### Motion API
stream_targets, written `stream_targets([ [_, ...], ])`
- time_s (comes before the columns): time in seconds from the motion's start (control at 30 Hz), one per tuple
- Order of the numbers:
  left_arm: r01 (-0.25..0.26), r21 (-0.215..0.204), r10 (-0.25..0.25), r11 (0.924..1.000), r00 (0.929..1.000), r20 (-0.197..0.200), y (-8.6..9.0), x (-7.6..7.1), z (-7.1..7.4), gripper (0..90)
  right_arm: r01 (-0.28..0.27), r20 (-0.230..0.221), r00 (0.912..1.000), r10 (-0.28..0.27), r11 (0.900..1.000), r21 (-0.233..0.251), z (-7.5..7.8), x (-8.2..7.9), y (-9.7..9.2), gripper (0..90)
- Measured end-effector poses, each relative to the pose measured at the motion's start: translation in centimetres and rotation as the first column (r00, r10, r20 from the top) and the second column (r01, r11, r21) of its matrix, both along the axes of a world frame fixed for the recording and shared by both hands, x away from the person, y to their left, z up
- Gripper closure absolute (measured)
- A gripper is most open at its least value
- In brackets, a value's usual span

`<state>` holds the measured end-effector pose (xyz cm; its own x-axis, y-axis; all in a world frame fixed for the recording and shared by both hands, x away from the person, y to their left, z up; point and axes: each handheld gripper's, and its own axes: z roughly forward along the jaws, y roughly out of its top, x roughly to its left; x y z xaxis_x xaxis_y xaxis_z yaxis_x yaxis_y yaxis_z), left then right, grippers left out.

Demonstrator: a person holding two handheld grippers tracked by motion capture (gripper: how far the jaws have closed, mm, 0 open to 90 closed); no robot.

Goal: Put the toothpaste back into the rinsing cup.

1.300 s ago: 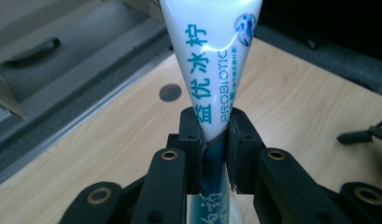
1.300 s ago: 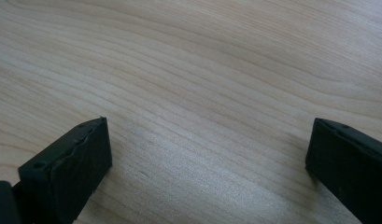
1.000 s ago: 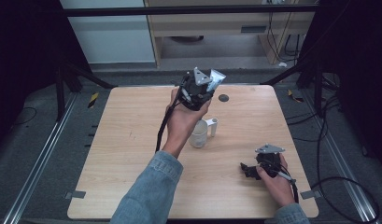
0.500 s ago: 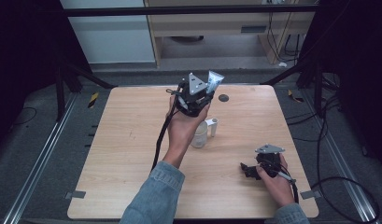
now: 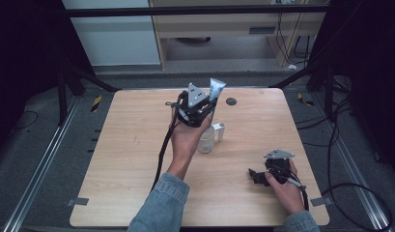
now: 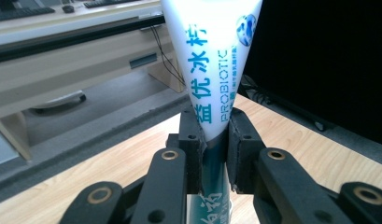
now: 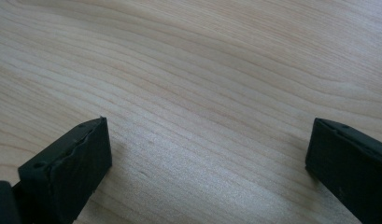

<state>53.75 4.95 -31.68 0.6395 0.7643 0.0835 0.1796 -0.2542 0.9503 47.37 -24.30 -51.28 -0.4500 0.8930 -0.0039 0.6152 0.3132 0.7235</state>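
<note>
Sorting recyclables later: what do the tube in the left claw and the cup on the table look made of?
Tube: likely soft plastic, glossy white with printed lettering, pinched where the left claw grips it. Cup: see-through, so clear plastic or glass; I cannot tell which.

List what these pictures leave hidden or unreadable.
- Tube: left gripper view, top cut off by the frame edge, lower part hidden between the left gripper jaws.
- Cup: high view, partly behind the hand; contents too small to tell.
- Dark disc: high view, too small to identify.
</note>
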Motion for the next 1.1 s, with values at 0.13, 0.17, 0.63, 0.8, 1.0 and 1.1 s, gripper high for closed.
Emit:
stream_targets([
  [0.13, 0.001, -0.008, -0.001, 1.0000, 0.9999, 0.014, 0.1, 0.1, -0.6, 77.9, 0.002, 0.000, 1.0000, -0.002, 1.0000, 0.000, 0.0, 0.0, 0.0, 0.5],
  [0.17, -0.001, -0.011, 0.001, 0.9999, 0.9998, 0.021, 0.1, 0.1, -0.7, 77.9, 0.000, 0.000, 1.0000, 0.000, 1.0000, 0.000, 0.0, 0.0, 0.0, 0.6],
  [0.63, -0.012, -0.054, 0.013, 0.9985, 0.9994, 0.033, 0.6, 0.3, -2.6, 77.8, 0.001, 0.000, 1.0000, -0.001, 1.0000, -0.001, 0.0, 0.0, 0.0, 0.5],
  [0.8, -0.011, -0.057, 0.013, 0.9983, 0.9996, 0.026, 0.4, 0.6, -3.5, 77.8, -0.001, 0.001, 1.0000, 0.001, 1.0000, -0.001, 0.0, 0.0, 0.0, 0.5],
  [1.0, -0.011, -0.053, 0.012, 0.9985, 0.9998, 0.016, 0.1, 1.0, -4.6, 77.8, 0.000, 0.000, 1.0000, 0.000, 1.0000, -0.002, 0.0, 0.0, 0.0, 0.5],
  [1.1, -0.012, -0.050, 0.012, 0.9987, 0.9999, 0.009, 0.0, 1.2, -5.1, 77.8, -0.002, 0.003, 1.0000, 0.002, 1.0000, -0.001, 0.0, 0.0, 0.0, 0.5],
])
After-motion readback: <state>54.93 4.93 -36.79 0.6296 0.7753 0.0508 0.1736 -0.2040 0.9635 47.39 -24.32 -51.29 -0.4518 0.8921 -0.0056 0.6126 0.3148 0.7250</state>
